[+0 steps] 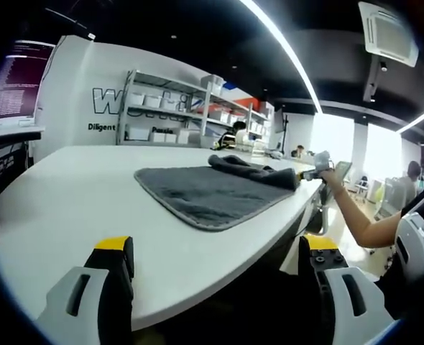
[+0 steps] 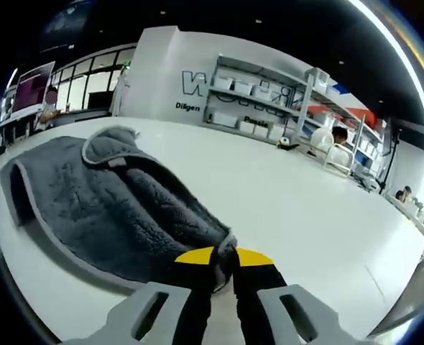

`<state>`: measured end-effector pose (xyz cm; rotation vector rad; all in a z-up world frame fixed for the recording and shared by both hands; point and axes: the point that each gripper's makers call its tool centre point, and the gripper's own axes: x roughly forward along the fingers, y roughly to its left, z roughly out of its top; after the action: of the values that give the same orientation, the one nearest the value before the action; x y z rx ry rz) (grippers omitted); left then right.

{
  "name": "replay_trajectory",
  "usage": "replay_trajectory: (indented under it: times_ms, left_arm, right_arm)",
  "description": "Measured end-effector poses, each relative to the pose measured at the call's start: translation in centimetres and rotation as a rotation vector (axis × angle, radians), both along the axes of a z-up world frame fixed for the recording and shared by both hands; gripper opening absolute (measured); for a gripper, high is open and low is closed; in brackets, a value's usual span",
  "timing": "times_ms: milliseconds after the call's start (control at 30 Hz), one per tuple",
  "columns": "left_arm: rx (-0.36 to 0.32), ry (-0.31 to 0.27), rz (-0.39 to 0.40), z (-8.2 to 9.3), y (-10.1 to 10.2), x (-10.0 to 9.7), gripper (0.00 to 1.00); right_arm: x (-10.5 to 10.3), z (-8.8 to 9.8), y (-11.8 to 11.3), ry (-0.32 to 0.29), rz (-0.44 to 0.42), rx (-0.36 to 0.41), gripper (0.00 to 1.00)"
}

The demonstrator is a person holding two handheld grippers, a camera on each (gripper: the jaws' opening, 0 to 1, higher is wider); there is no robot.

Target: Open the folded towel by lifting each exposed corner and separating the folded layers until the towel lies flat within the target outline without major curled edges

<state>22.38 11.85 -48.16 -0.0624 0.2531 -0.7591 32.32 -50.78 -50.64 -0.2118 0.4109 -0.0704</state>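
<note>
Left gripper view: my left gripper stands wide open, its two yellow-tipped jaws far apart at the bottom of the view, and it holds nothing. The left jaw lies over the near edge of the white table; the right jaw hangs past that edge, off the tabletop. The gripper is well apart from the towel. The towel is dark grey with a lighter border. Most of it lies flat on the table, with one near corner pointing toward me. Its far end is bunched and raised in a fold near the table's far right edge. A bare forearm reaches in from the right. Its hand carries the right gripper at the towel's raised far end. I cannot tell from here whether those jaws are closed. Behind the table stands a shelf loaded with white boxes, against a white wall with lettering.

Right gripper view: my right gripper is closed to a narrow slit and pinches the towel's edge between its yellow tips. The gripped corner is pulled up toward the camera. From it the towel runs away to the left across the table. A folded layer lies doubled over the flat part, and its pale border curls up at the far end. The shelf of boxes stands beyond the table.
</note>
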Motion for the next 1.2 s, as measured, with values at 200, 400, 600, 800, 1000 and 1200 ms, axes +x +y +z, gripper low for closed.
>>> replay_trajectory:
  times_ms: [200, 400, 600, 800, 1000, 1200]
  left_arm:
    - [0.003, 0.002, -0.007, -0.1, -0.4, 0.0, 0.94]
    - [0.006, 0.004, -0.006, 0.0, -0.6, 0.2, 0.94]
    - [0.017, 0.008, -0.014, -0.1, -0.9, 0.1, 0.94]
    - [0.032, 0.009, -0.022, 0.1, -1.2, 0.0, 0.96]
    - [0.034, -0.002, -0.021, 0.8, -1.8, 0.5, 0.99]
    - [0.033, 0.003, -0.034, 1.0, -2.8, 1.1, 0.99]
  right_arm:
    - [-0.8, 0.8, -0.8, -0.006, -0.063, -0.020, 0.34]
    - [-2.2, 2.6, -0.2, -0.059, -0.085, 0.052, 0.49]
    - [-4.0, 3.2, 2.5, -0.053, -0.055, 0.139, 0.81]
    - [-6.2, 3.8, 6.6, -0.060, 0.037, 0.213, 0.98]
    - [-7.8, 5.3, 11.1, -0.106, 0.166, 0.298, 0.99]
    - [-9.6, 5.7, 14.1, -0.109, 0.212, 0.264, 0.99]
